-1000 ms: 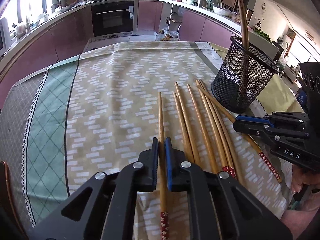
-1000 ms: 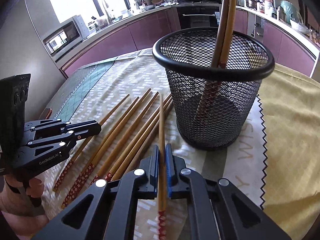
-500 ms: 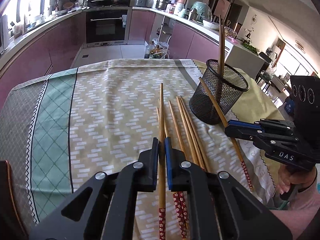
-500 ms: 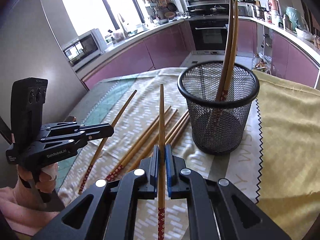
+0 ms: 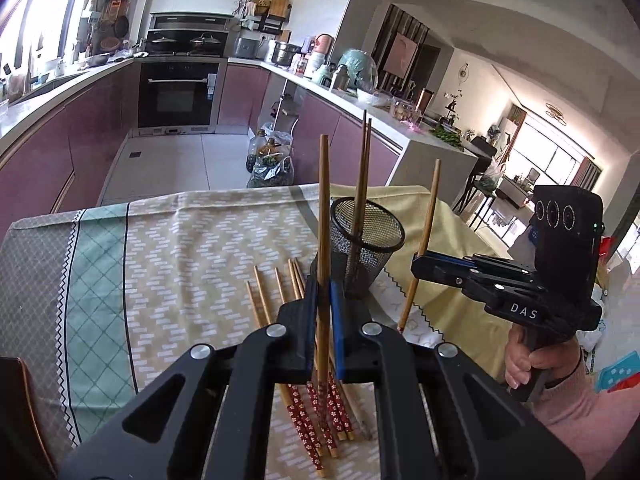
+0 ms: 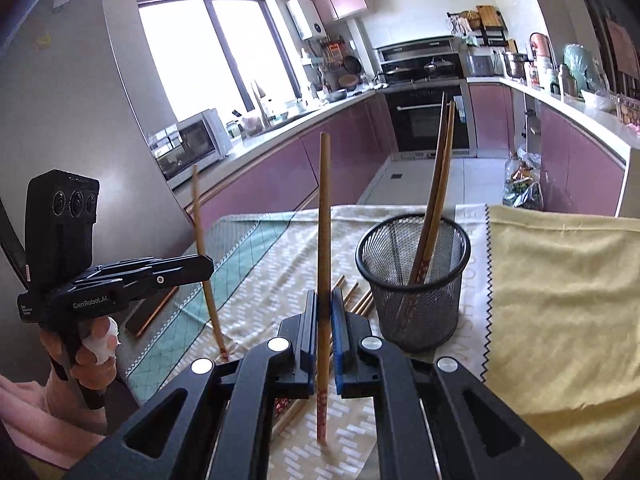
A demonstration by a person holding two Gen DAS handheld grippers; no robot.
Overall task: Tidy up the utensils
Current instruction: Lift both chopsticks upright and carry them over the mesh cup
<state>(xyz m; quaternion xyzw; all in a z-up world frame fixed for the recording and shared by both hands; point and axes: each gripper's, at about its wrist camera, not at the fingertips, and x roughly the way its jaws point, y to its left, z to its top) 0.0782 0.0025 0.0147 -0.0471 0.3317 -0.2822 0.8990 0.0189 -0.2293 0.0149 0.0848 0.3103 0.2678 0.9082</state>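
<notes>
My left gripper [image 5: 323, 292] is shut on a wooden chopstick [image 5: 323, 216] and holds it nearly upright above the table. My right gripper [image 6: 325, 304] is shut on another chopstick [image 6: 324, 216], also upright. A black mesh cup [image 5: 366, 246] stands on the cloth with two chopsticks [image 5: 362, 184] leaning in it; it also shows in the right wrist view [image 6: 416, 284]. Several loose chopsticks [image 5: 280, 300] lie on the patterned tablecloth [image 5: 192, 264] beside the cup. Each gripper shows in the other's view: the right one [image 5: 418, 266] and the left one [image 6: 204, 266].
A yellow cloth [image 6: 560, 300] covers the table's right side. A dark flat object [image 6: 150, 310] lies near the table's left edge. Kitchen counters, an oven [image 5: 176, 94] and bags on the floor [image 5: 270, 160] stand beyond the table.
Both grippers have risen well above the table and tilted up, each lifting its chopstick from lying low to nearly upright. The cup looks farther away.
</notes>
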